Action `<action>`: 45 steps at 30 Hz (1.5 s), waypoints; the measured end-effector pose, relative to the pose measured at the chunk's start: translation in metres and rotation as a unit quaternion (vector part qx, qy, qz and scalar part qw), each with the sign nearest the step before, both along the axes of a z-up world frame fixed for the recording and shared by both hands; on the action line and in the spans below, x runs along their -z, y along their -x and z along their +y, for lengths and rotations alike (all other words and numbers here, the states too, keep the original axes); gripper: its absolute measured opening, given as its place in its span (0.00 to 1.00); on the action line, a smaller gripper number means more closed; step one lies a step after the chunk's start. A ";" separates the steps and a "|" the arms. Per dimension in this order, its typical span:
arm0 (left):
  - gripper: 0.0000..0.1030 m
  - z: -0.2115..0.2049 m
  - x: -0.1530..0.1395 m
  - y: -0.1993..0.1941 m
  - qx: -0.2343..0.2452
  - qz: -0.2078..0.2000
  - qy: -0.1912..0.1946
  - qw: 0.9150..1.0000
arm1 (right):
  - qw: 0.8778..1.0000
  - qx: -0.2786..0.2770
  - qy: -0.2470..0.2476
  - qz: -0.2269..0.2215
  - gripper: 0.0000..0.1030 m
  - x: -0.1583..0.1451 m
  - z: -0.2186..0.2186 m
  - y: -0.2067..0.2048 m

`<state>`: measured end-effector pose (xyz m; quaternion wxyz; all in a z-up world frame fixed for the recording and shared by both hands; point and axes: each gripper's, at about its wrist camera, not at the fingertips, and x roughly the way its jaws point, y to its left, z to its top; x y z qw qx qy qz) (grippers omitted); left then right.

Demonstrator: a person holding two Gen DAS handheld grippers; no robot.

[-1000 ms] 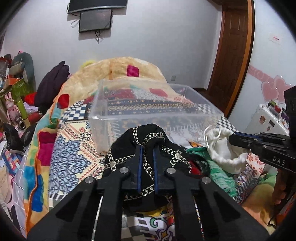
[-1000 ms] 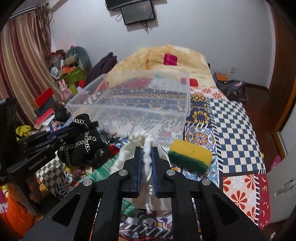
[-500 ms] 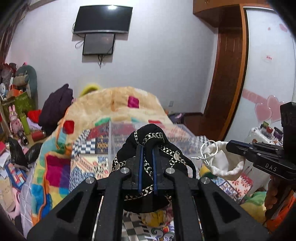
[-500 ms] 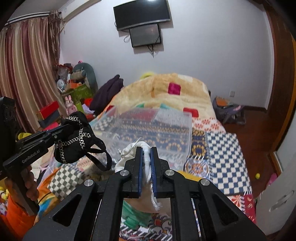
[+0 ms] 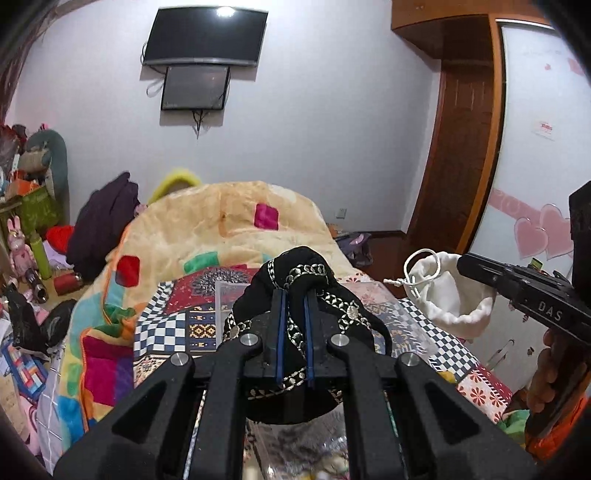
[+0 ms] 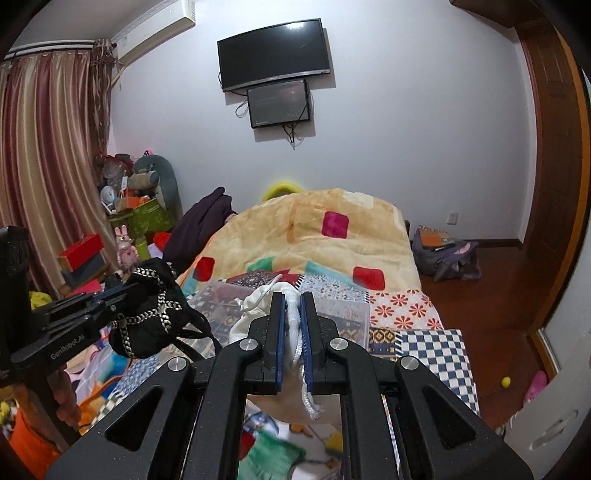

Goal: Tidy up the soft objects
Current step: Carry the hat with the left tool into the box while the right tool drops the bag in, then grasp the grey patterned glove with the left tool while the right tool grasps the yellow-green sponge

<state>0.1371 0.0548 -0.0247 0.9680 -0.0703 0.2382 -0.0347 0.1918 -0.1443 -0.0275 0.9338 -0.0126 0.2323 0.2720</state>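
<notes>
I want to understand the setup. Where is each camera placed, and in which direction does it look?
Left wrist: on the left gripper, facing the wall TV across the bed; jaws shut on a black chain-trimmed bag.
Right wrist: on the right gripper, facing the same way; jaws shut on a white drawstring pouch.
Shared: both bags, TV, clear plastic bin; each shows the other gripper.

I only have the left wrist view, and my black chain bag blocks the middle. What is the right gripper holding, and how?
Observer: The right gripper is shut on the white drawstring pouch, pinching bunched fabric and cord between its pads.
Operator: Anything on the floor past the bed's right side?
Observer: Yes, a dark backpack lies on the wood floor near the wall.
Operator: Does my black chain bag hang free?
Observer: From the right wrist view it dangles from the left gripper, with a strap loop drooping below.
</notes>
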 end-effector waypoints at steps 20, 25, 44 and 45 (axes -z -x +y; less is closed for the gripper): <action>0.08 -0.020 0.074 -0.083 0.031 0.130 -0.044 0.990 | 0.990 -0.014 0.083 0.115 0.07 0.071 0.035 -0.053; 0.11 -0.021 0.080 -0.084 0.033 0.151 -0.046 0.987 | 0.986 -0.024 0.098 0.133 0.07 0.077 0.035 -0.053; 0.87 -0.021 0.022 0.000 0.020 0.047 -0.060 0.997 | 0.997 0.000 0.062 0.050 0.82 0.015 -0.010 -0.001; 0.90 -0.022 0.022 0.005 0.024 0.047 -0.059 0.997 | 0.997 0.002 0.064 0.048 0.83 0.014 -0.012 0.002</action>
